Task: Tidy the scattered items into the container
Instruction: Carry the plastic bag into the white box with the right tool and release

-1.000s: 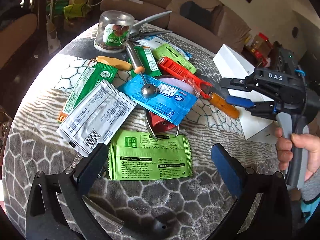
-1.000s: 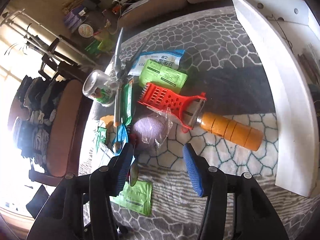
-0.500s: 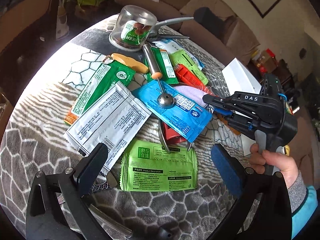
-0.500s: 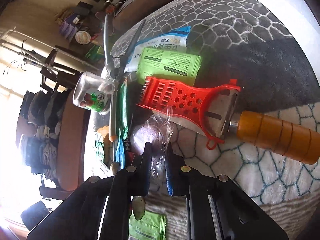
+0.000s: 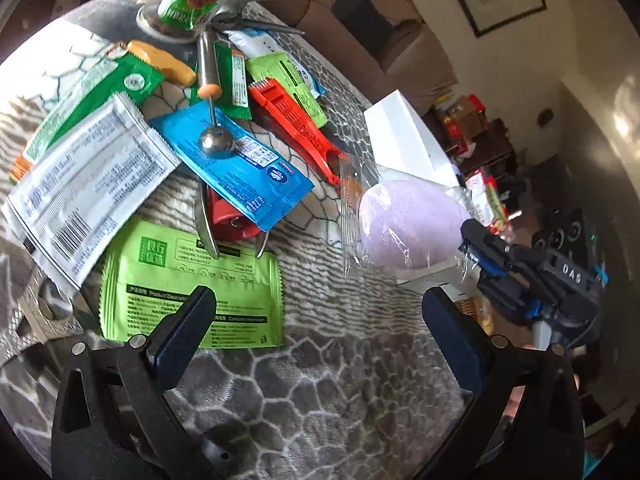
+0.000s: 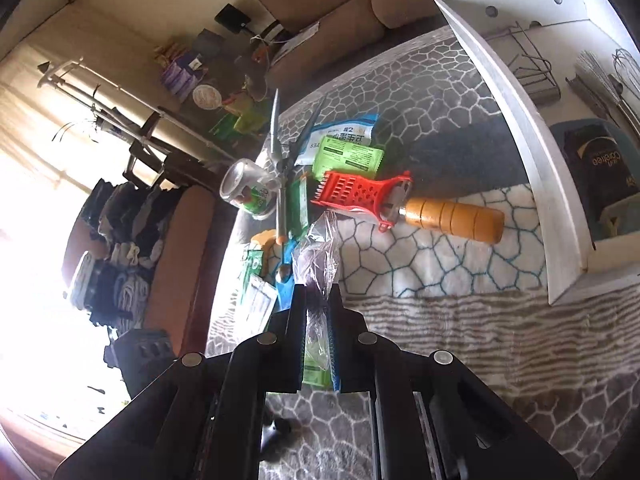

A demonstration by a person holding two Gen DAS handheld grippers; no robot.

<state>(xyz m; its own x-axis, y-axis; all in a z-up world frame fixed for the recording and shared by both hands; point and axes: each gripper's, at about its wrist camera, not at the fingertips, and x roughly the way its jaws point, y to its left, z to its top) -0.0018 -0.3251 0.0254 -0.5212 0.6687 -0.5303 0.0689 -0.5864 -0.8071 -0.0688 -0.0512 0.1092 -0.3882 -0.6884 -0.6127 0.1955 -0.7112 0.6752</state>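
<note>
From my left wrist camera, my left gripper hangs over the patterned table cover with its fingers wide apart and nothing between them; the light green sachet lies just beyond the left fingertip. Past it the scattered things lie in a heap: a white sachet, a blue sachet with a metal scoop resting on it, a red grater-peeler and a clear plastic cup at the far edge. To the right, my right gripper holds a clear bag with a lilac sponge lifted off the table, in front of the white container. From my right wrist camera, my right gripper has its fingers together, clamped on the crinkled neck of that clear bag, which sticks up ahead of the pads; the sponge itself is mostly hidden here. Beyond it the grater-peeler lies flat with its orange handle pointing toward the white container, which stands at the right of the table and already holds metal utensils and a dark packet.
</note>
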